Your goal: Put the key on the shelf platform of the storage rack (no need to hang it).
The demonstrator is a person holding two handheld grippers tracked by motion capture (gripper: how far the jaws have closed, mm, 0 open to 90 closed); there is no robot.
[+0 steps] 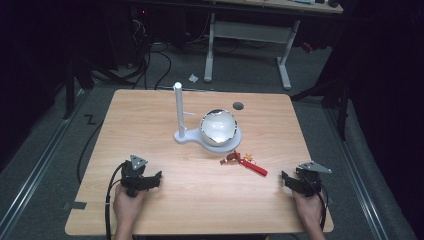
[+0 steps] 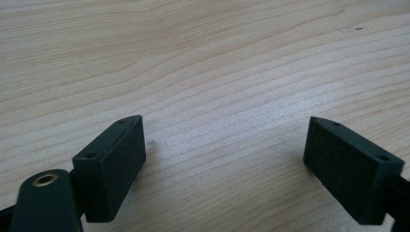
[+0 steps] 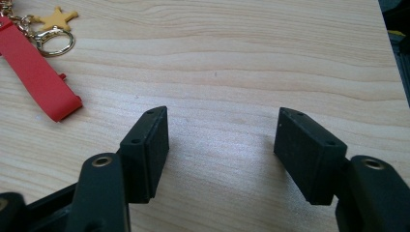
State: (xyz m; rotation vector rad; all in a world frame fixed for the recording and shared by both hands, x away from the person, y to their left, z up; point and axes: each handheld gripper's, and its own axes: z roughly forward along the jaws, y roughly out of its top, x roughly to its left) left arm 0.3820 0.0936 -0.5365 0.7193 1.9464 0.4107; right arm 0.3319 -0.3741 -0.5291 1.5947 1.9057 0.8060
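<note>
High view, wooden table (image 1: pixel 165 210) (dark room), left gripper (image 1: pixel 159 176) and right gripper (image 1: pixel 283 177) fingers apart, empty.

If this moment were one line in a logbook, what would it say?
left gripper: open, empty | right gripper: open, empty | red strap keychain with yellow star: on wooden table, untouched

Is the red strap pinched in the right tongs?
No, the red strap lies on the table beside the open right tongs, untouched.

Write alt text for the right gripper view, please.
The open right gripper hovers over a light wooden table, its two black jaws apart around bare wood. A flat red strap keychain with a yellow star charm lies at the upper left.
</note>
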